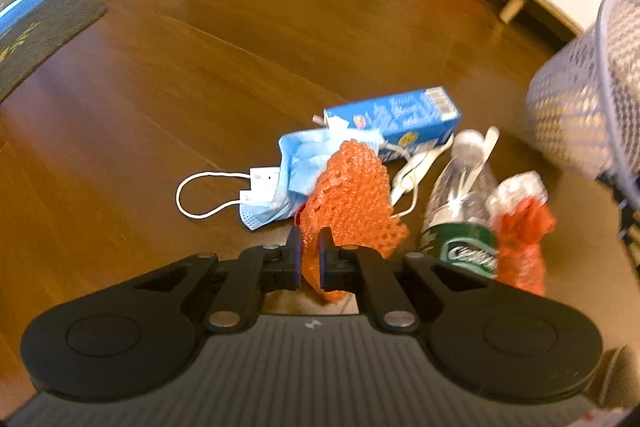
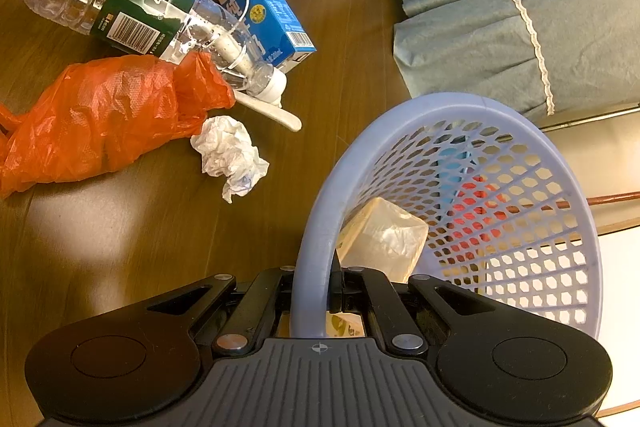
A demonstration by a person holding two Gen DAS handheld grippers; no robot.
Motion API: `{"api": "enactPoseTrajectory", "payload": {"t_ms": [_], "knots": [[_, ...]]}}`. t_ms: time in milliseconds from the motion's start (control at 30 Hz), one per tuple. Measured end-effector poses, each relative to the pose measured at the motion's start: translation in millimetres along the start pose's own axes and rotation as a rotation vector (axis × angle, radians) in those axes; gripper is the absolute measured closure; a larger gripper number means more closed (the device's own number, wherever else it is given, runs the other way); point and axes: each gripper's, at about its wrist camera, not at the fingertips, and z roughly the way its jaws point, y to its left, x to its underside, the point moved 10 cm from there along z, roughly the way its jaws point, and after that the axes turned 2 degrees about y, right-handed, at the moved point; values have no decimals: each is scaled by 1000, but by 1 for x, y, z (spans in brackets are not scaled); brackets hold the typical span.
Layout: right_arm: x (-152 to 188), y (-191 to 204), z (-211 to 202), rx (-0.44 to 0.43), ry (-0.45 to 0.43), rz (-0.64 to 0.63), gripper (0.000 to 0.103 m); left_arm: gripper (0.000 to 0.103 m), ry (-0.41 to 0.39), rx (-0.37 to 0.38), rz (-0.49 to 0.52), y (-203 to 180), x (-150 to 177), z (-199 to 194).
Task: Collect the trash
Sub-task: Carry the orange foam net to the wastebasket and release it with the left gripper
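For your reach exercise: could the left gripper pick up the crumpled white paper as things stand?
Probably not yet. The left gripper has its jaws shut on the orange foam net, so it must release that first. The crumpled white paper itself lies uncovered on the floor.

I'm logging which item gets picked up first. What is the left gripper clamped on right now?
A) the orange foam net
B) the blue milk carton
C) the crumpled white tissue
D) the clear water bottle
A: in the left wrist view the left gripper has its fingers pinched on the orange foam net.
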Motion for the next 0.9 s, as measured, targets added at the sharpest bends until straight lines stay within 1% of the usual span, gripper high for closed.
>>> {"api": "enactPoseTrajectory", "payload": {"t_ms": [200,400,667,900], "knots": [[-1,1,-1,-1,0,-1,103,98,-64,42,-98,-15,-15,-39],[-2,1,0,-2,0,-1,103,98,-109,98,-136,-50,-33,-65],[-1,0,0,-2,-2,2,103,98,-145,199,-135,-100,-56,-89],[-3,2,-1,-5,-2,1,103,98,-166,255,-128,-129,-74,-102]]}}
